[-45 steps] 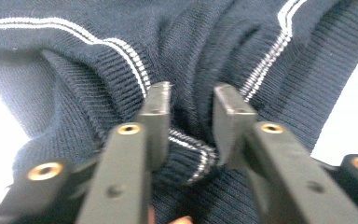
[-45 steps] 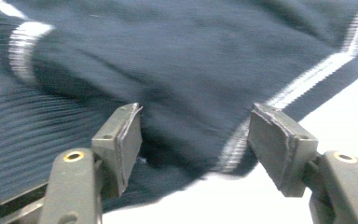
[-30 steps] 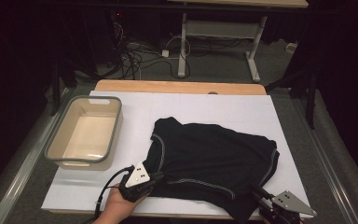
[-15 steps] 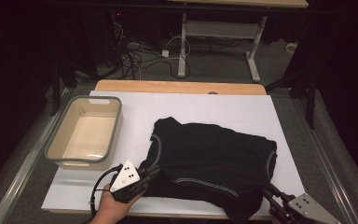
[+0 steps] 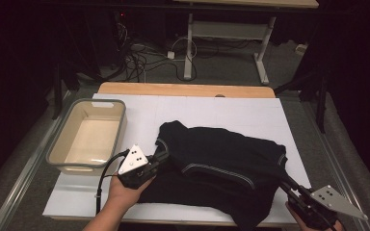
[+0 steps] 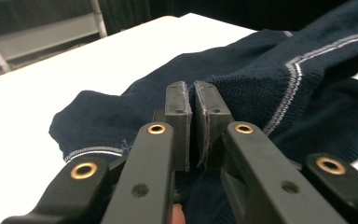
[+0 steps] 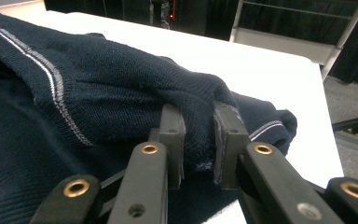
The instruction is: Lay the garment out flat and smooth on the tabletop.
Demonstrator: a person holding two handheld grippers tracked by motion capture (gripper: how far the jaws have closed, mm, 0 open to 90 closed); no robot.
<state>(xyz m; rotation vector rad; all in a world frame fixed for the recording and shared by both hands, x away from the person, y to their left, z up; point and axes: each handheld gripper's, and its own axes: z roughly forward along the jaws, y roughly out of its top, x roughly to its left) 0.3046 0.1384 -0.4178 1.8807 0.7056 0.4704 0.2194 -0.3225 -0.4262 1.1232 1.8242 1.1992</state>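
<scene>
White board covers the bench (image 5: 250,115) in front of you, with dark floor and cables beyond its far edge.

Your left hand-held gripper (image 6: 190,100) has its jaws pressed nearly together, with a thin layer of the navy sweater (image 5: 221,163) pinched low between the pads; in the high view that same gripper (image 5: 160,157) sits at the garment's near-left edge, by the striped hem. Your right hand-held gripper (image 7: 199,133) is clamped on a thicker fold of knit, the cloth bunched between its jaws and draping back over them; from above it (image 5: 289,185) bites the near-right corner of the sweater.

So you hold the garment at two near points, and the step in hand looks like a fold or a lift-and-reposition of the near edge. The next move calls for raising both grippers together and keeping the span between them taut, so the edge carries evenly rather than sagging in the middle. Watch the left grip: it holds little cloth and could slip.

Outward from your grippers, the sweater spreads ahead and between them across the middle of the board, already doubled over once. The beige tub (image 5: 58,149) stands just beyond your left gripper, to its left, apart from the cloth.
</scene>
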